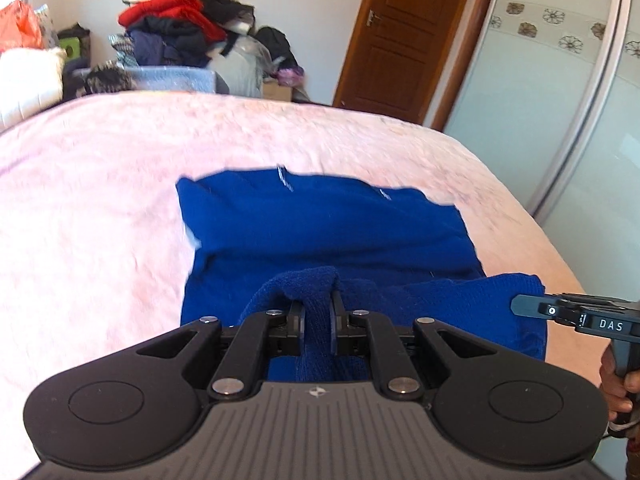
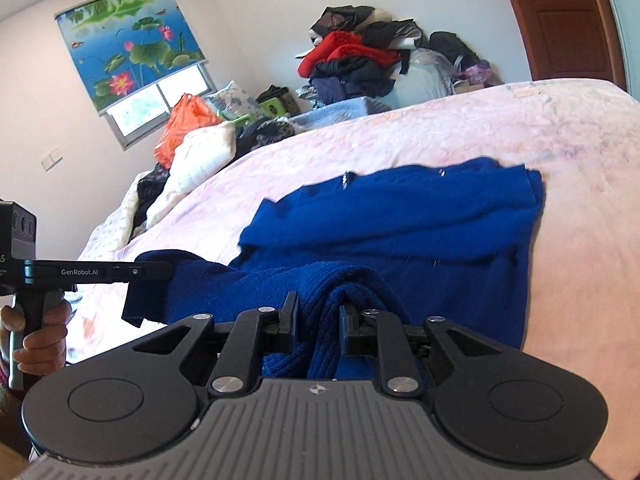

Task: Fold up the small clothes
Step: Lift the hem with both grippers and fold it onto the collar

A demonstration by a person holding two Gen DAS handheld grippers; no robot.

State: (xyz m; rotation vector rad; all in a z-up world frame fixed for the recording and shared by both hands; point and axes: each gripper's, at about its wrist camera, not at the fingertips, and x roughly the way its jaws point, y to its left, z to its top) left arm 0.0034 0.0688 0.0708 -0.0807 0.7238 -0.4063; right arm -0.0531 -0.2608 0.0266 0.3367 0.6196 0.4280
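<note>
"GenRobot.AI" marks the left tongs (image 2: 168, 270) gripping the blue garment (image 2: 400, 220).

Likely home bedroom, pink-covered bed (image 1: 120, 200), heaped clothes (image 2: 352, 60), wooden door (image 1: 400, 36)

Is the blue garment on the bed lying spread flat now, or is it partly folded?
Partly folded. The left gripper and right gripper each pinch the near edge of the blue garment, lifted off the bed; its far part lies flat.

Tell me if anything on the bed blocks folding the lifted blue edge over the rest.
Nothing visible does. Both the left gripper and right gripper pinch the blue garment, and only bare pink bedspread surrounds it.
</note>
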